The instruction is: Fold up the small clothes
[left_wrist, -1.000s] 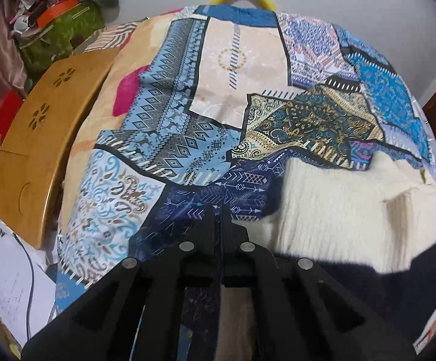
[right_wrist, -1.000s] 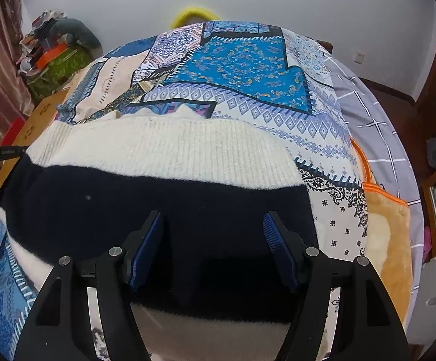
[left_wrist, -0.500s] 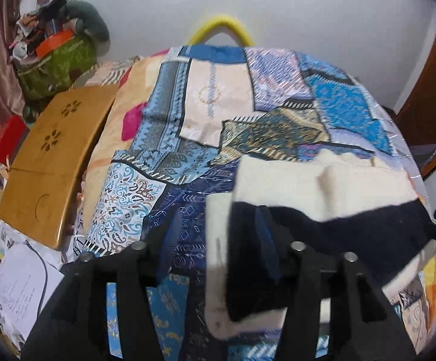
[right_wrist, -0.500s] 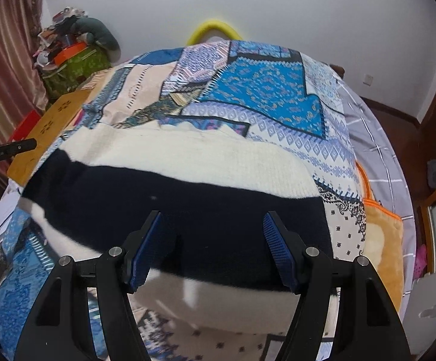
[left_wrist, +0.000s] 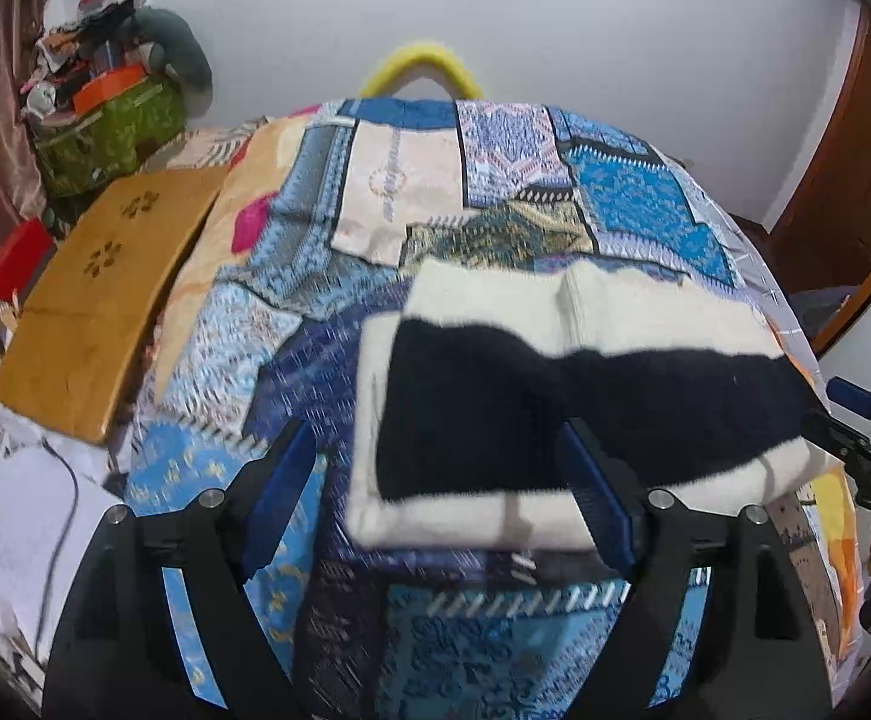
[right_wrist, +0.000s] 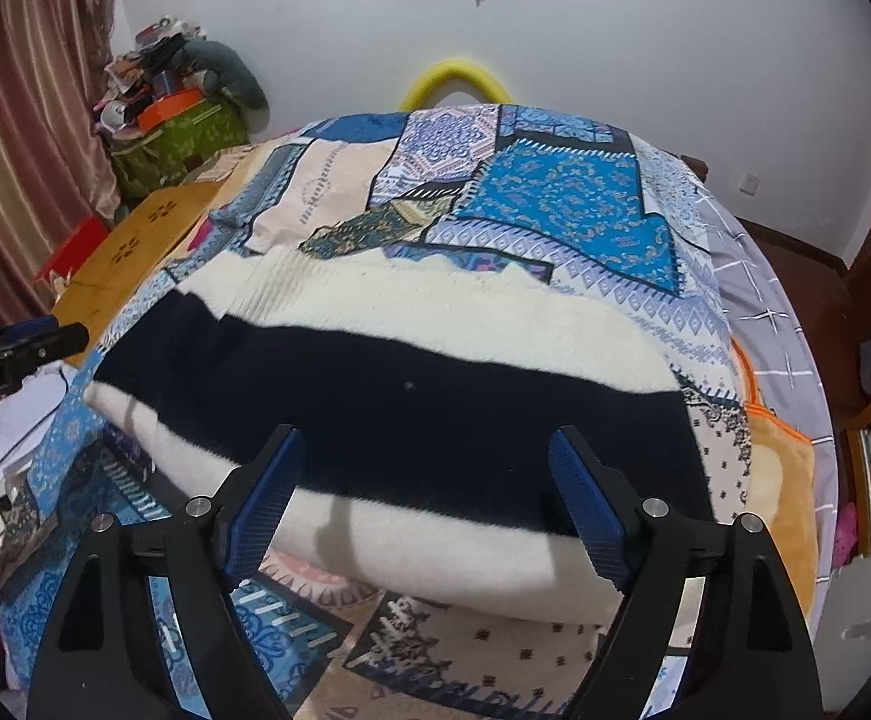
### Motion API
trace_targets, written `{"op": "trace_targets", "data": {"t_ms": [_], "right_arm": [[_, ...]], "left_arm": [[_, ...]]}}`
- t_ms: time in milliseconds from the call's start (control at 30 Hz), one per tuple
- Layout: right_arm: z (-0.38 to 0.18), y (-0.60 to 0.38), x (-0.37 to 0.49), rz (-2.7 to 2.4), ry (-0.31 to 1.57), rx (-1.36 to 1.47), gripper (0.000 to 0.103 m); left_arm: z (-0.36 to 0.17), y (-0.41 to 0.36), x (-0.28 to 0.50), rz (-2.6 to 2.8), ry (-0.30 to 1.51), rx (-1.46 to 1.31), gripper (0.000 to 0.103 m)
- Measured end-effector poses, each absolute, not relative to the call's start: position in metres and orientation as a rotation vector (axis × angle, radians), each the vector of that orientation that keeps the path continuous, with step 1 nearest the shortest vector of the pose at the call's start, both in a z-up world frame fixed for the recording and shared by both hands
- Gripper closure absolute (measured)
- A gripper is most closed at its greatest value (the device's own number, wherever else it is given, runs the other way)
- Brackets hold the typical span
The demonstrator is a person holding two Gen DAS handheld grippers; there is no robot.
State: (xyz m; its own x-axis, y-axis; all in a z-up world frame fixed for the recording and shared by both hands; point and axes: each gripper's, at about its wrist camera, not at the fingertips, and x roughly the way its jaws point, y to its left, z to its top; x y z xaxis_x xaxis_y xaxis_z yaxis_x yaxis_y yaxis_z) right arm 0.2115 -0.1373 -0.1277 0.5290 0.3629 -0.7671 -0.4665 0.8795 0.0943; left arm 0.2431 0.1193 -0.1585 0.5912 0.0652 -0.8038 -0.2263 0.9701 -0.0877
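We see a bed under a patchwork bedspread [right_wrist: 561, 204] against a white wall [right_wrist: 615, 30], striped curtains [right_wrist: 21, 144] at left, a wooden lap table [left_wrist: 93, 300], a green bag [left_wrist: 105, 126] and a brown wooden door [left_wrist: 849, 180].

Home bedroom: bed [right_wrist: 753, 276] under patchwork quilt [right_wrist: 561, 204]; striped curtain [right_wrist: 21, 138] at left; clutter pile [right_wrist: 177, 114] in corner; wooden door [left_wrist: 855, 180] at right; wall socket [right_wrist: 748, 182]; white walls.
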Motion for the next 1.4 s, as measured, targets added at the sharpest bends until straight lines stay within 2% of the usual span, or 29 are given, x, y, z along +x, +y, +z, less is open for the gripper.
{"op": "trace_targets", "data": {"t_ms": [67,233,500,800,1133,1200,1233,1267,1333,1400], "right_arm": [[-0.131,-0.133,0.210,0.501,0.887,-0.142,0.022],[-0.142,-0.128,0.208,0.507,0.911,-0.143,0.022],[-0.172,-0.120,0.212,0.490,0.956,-0.181,0.022],[-0.179,-0.122,0.213,0.509,0.980,-0.158,0.018],[-0.181,-0.124,0.215,0.516,0.976,-0.154,0.017],[-0.180,-0.123,0.215,0.515,0.974,-0.159,0.017],[-0.180,-0.123,0.215,0.514,0.973,-0.162,0.017],[-0.179,-0.123,0.215,0.511,0.970,-0.165,0.017],[-0.177,-0.122,0.215,0.508,0.965,-0.169,0.017],[-0.174,-0.121,0.214,0.502,0.961,-0.173,0.017]], "left_arm": [[-0.169,0.117,0.240,0.162,0.949,-0.207,0.016],[-0.198,0.108,0.239,0.145,1.041,-0.227,0.016],[-0.210,0.104,0.238,0.117,1.076,-0.274,0.013],[-0.238,0.114,0.246,0.030,1.170,-0.524,0.013],[-0.250,0.143,0.278,0.010,1.135,-0.806,0.013],[-0.251,0.147,0.282,0.015,1.119,-0.848,0.018],[-0.251,0.148,0.284,0.025,1.117,-0.849,0.029],[-0.251,0.149,0.286,0.043,1.119,-0.837,0.046],[-0.250,0.150,0.289,0.081,1.117,-0.798,0.066],[-0.248,0.154,0.288,0.088,1.099,-0.810,0.073]]}}
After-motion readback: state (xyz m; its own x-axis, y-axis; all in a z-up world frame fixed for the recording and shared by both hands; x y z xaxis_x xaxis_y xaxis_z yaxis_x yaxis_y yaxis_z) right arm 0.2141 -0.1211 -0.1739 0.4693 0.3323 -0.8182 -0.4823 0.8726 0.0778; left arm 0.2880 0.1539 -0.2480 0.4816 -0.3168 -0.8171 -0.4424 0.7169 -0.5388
